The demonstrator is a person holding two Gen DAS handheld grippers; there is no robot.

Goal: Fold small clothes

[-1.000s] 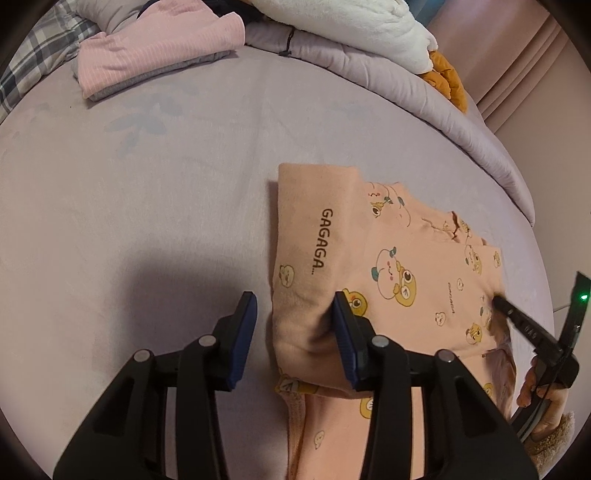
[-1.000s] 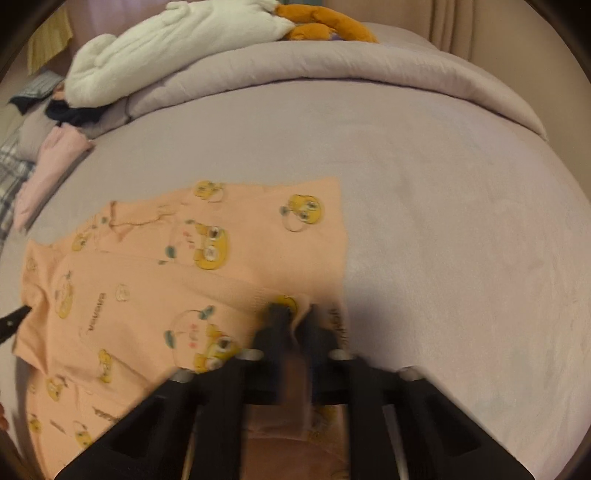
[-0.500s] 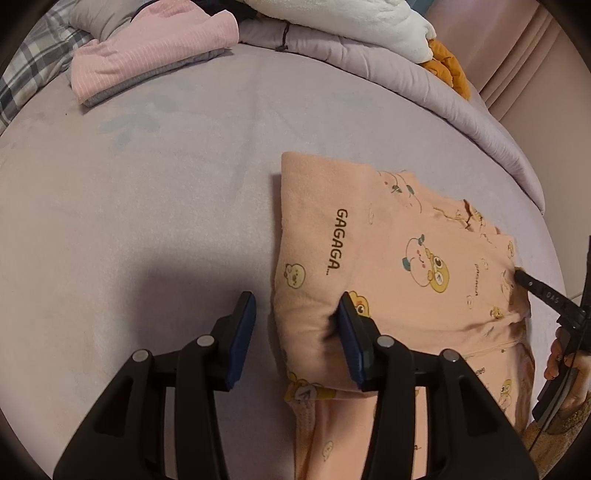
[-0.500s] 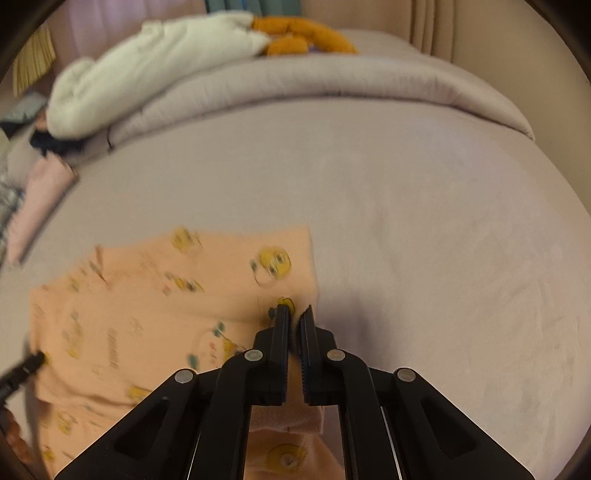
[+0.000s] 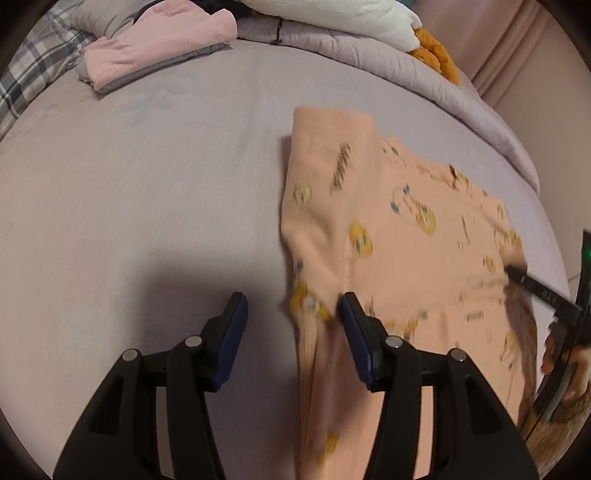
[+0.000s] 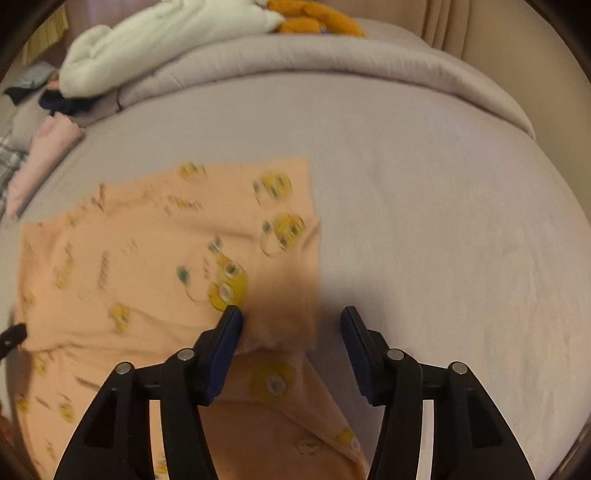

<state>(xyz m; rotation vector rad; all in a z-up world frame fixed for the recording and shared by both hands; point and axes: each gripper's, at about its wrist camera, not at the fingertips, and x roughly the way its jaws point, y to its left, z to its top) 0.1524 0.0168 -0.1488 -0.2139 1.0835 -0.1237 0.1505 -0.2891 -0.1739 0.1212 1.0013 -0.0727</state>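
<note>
A small peach garment [image 5: 399,236] printed with yellow cartoon ducks lies on the lilac bed sheet [image 5: 147,184], both sleeves folded in over the body. It also shows in the right wrist view [image 6: 147,266]. My left gripper [image 5: 291,317] is open and empty, its jaws either side of the garment's left folded edge. My right gripper [image 6: 291,325] is open and empty over the right folded sleeve edge. The right gripper's tip [image 5: 532,284] shows at the right of the left wrist view.
A folded pink garment [image 5: 155,48] lies at the back left of the bed. A rolled lilac duvet [image 6: 332,62] runs along the back, with a white blanket [image 6: 159,40] and an orange plush [image 6: 314,18] on it. Plaid fabric [image 5: 26,85] lies far left.
My right gripper was shut on the right sleeve edge and has opened, letting it go. My left gripper stayed open and drew back a little toward me.
</note>
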